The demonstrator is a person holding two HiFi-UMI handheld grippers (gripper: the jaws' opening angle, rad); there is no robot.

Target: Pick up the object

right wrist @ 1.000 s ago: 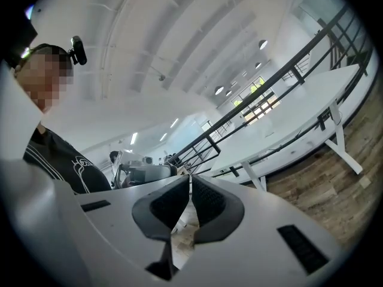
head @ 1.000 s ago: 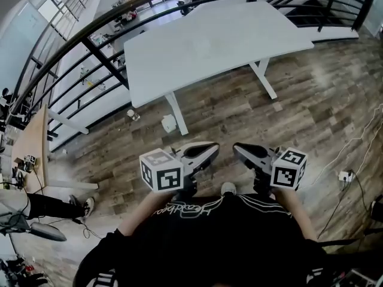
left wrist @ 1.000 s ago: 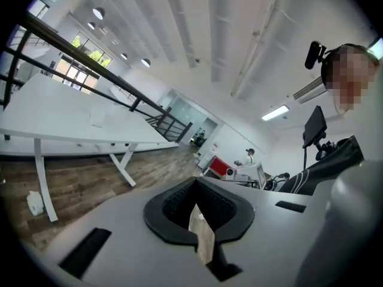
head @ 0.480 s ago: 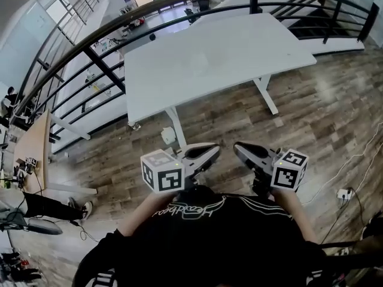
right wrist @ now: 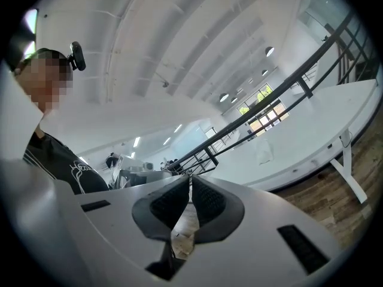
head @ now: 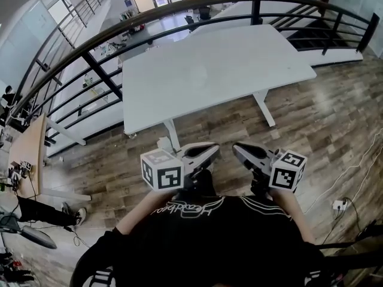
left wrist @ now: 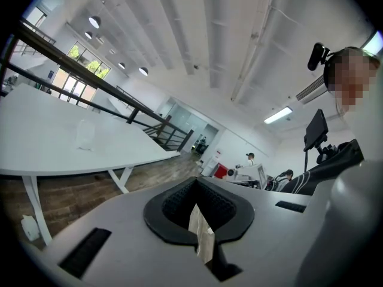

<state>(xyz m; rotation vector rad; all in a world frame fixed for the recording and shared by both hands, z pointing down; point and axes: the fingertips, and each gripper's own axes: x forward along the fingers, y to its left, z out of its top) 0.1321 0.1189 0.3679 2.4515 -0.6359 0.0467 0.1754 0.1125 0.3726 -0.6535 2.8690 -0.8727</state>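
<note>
A pale, see-through object [left wrist: 85, 135] stands on the white table [head: 263, 52] ahead; the right gripper view also shows this object [right wrist: 263, 151]. I cannot tell what it is, and in the head view it hardly shows. My left gripper [head: 216, 147] and right gripper [head: 235, 147] are held close in front of my body, tips angled toward each other, well short of the table. The left gripper [left wrist: 196, 181] has its jaws together with nothing between them. The right gripper [right wrist: 190, 177] also has its pads nearly touching and holds nothing.
A black railing [head: 90, 55] curves behind the table. A small white container [head: 163, 143] stands on the wooden floor by the table leg. A cable and socket [head: 340, 204] lie at right, and a wooden desk [head: 30, 154] stands at left. People sit at desks [left wrist: 250, 158] in the distance.
The table and the floor under it have slid closer and lower in the head view as I walk toward it. Both grippers keep their place before my body, still shut.
</note>
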